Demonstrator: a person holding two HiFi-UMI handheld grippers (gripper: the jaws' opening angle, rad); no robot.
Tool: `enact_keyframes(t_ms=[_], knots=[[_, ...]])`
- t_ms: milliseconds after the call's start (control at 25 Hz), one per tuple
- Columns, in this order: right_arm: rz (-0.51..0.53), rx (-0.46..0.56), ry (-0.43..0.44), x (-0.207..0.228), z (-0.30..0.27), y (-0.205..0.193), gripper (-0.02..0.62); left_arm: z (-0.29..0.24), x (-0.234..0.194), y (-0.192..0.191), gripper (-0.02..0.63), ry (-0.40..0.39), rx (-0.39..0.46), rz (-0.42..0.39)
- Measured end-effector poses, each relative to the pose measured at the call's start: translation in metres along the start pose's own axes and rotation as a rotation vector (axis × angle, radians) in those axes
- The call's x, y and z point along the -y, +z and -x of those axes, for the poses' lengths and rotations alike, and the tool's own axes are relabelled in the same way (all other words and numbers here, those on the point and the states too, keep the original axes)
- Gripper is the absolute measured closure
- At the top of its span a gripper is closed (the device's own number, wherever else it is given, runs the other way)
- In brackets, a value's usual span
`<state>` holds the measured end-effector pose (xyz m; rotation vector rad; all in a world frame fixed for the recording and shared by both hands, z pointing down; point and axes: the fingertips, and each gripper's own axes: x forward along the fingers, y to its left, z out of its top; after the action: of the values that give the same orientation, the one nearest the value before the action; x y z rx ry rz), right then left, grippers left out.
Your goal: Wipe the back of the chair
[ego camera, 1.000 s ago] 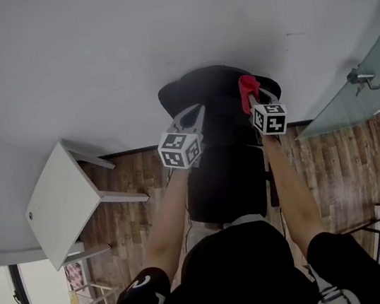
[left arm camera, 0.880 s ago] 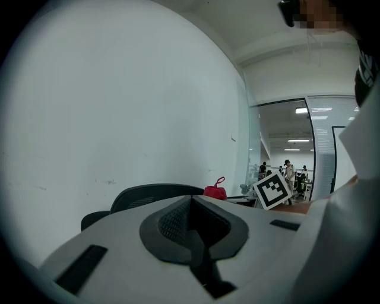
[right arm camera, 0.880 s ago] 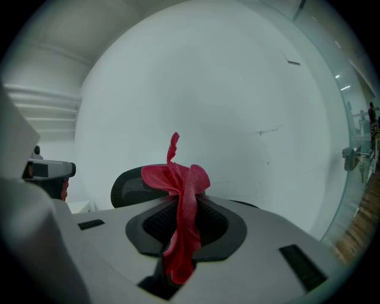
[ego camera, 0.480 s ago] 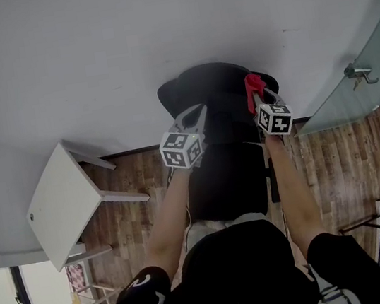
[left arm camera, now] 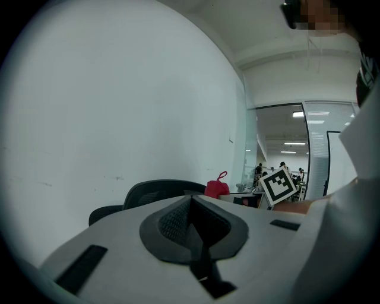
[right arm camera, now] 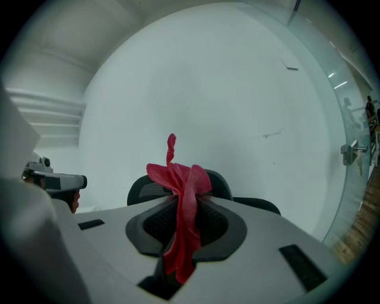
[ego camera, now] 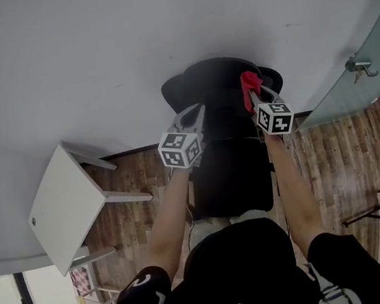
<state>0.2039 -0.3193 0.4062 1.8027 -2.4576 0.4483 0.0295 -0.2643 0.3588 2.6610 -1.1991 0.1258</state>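
Note:
A black office chair (ego camera: 218, 93) stands against the white wall, its mesh back (right arm camera: 141, 190) facing me. My right gripper (ego camera: 250, 99) is shut on a red cloth (ego camera: 249, 84), held at the right side of the top of the chair's back. In the right gripper view the red cloth (right arm camera: 184, 202) hangs bunched between the jaws. My left gripper (ego camera: 196, 111) hovers by the left side of the chair's back, jaws shut with nothing between them. The left gripper view shows the chair's back (left arm camera: 155, 192), the red cloth (left arm camera: 217, 188) and the right gripper's marker cube (left arm camera: 278, 185).
A white table (ego camera: 57, 206) stands to the left on the wooden floor (ego camera: 333, 153). A glass door with a metal handle (ego camera: 361, 67) is at the right. The white wall (ego camera: 123, 44) lies close behind the chair.
The right gripper with the red cloth has shifted slightly along the top of the chair's back. The left gripper has barely moved.

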Motion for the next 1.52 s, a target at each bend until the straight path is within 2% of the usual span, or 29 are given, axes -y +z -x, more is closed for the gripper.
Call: enact_keyframes(t_ms=[400,960,1320,1520], knots=[[0.026,-0.003,0.05,-0.083,-0.012,-0.012,0.511,0.051,-0.045,-0.009,0.581,-0.022,-0.011,0.03],[0.073,-0.065,0.084,-0.201,-0.041,-0.056,0.511,0.122,-0.122,-0.033,0.581,-0.05,-0.017,0.076],[0.09,-0.088,0.079,-0.246,-0.078,-0.093,0.511,0.134,-0.163,-0.051,0.581,-0.118,-0.016,0.048],[0.098,-0.093,0.08,-0.26,-0.105,-0.12,0.511,0.132,-0.192,-0.072,0.581,-0.127,-0.014,0.04]])
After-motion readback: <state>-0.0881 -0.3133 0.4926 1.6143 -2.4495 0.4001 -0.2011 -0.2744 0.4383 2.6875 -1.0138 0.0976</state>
